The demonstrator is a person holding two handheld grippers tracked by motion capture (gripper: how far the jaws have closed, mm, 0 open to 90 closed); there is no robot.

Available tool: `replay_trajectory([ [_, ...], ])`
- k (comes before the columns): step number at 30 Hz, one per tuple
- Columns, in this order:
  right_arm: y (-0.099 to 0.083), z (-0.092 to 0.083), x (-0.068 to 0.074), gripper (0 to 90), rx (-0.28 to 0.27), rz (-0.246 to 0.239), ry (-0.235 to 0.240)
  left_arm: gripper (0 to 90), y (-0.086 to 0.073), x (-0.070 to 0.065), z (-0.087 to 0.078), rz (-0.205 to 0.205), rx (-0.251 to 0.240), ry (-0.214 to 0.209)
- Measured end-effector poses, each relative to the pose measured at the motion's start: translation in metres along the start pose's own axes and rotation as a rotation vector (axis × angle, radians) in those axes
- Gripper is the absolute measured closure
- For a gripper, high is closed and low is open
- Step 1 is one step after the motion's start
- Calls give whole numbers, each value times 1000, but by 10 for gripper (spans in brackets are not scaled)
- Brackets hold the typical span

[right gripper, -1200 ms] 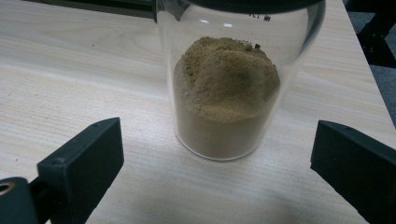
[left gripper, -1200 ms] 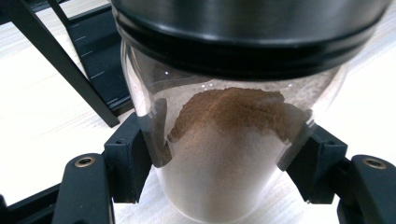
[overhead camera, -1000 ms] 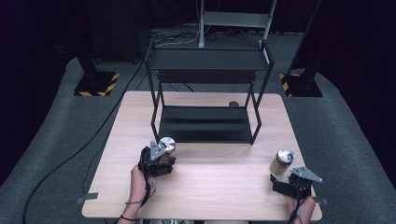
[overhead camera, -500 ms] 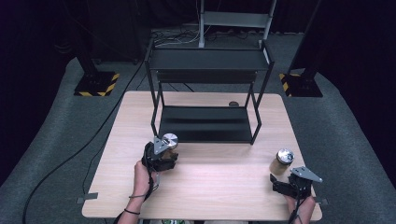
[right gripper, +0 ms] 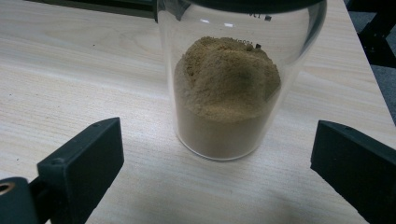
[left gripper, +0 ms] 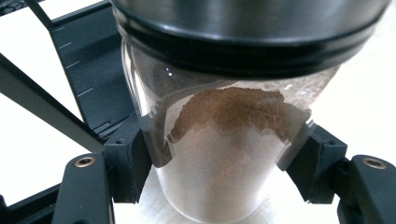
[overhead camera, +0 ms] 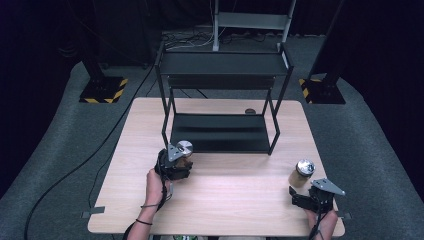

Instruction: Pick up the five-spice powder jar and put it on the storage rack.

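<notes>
My left gripper is shut on a clear glass jar with a metal lid and brown powder inside. It holds the jar just in front of the black two-level rack, near the rack's front left leg. In the left gripper view both pads press on the jar below its lid. A second jar of tan powder stands on the table at the right. My right gripper sits just behind it, open. In the right gripper view that jar stands ahead of the wide-apart jaws.
The wooden table carries the rack across its far half. A small dark round thing lies behind the rack's lower shelf. Two stands with yellow-black striped bases rise from the grey floor at both far corners.
My left gripper has carried its jar a little forward and to the right, closer to the rack's front edge. The right gripper and its jar have stayed put.
</notes>
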State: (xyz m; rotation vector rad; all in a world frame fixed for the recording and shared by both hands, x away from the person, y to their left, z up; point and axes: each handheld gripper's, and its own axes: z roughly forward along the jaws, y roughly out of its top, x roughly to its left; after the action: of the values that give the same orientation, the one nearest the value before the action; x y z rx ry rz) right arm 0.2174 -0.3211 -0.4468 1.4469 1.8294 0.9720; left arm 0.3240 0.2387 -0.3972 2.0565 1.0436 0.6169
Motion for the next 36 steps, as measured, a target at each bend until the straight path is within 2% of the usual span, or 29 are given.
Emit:
replay_trajectory([
  [14, 0, 0, 0, 16, -1, 0, 1, 315, 7, 4, 11, -3, 22, -4],
  [36, 1, 0, 0, 15, 3, 0, 2, 315, 21, 9, 24, -6, 31, -4],
])
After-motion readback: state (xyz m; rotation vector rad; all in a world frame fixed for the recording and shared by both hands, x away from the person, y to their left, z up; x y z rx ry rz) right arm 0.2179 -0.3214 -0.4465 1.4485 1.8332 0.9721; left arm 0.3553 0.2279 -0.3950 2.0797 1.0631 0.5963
